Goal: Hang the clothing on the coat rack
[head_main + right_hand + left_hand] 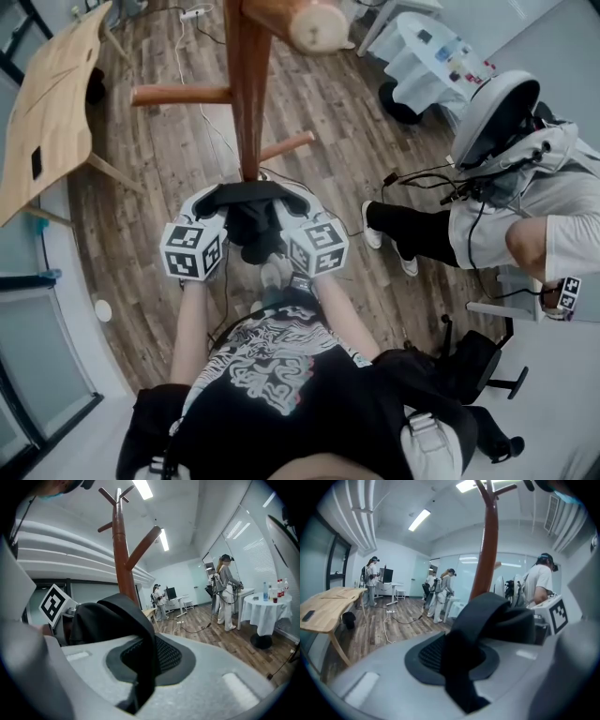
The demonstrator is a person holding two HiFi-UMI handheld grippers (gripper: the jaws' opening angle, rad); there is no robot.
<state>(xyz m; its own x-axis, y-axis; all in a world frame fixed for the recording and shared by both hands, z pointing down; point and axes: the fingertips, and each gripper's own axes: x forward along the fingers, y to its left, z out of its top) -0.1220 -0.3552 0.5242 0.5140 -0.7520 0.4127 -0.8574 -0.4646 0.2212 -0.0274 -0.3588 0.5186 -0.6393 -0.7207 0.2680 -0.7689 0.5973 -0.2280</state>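
Observation:
The brown wooden coat rack rises right in front of me, its pole and upper pegs showing in both gripper views. A black garment is bunched between my two grippers, close to the pole. My left gripper is shut on a fold of the black cloth, which runs down between its jaws. On the other side my right gripper is shut on another fold in the same way. The rest of the garment is hidden behind the grippers.
Rack pegs stick out to the left and toward me overhead. A light wooden table stands at the left. A seated person is at the right, a white-clothed round table beyond. A cable crosses the wood floor.

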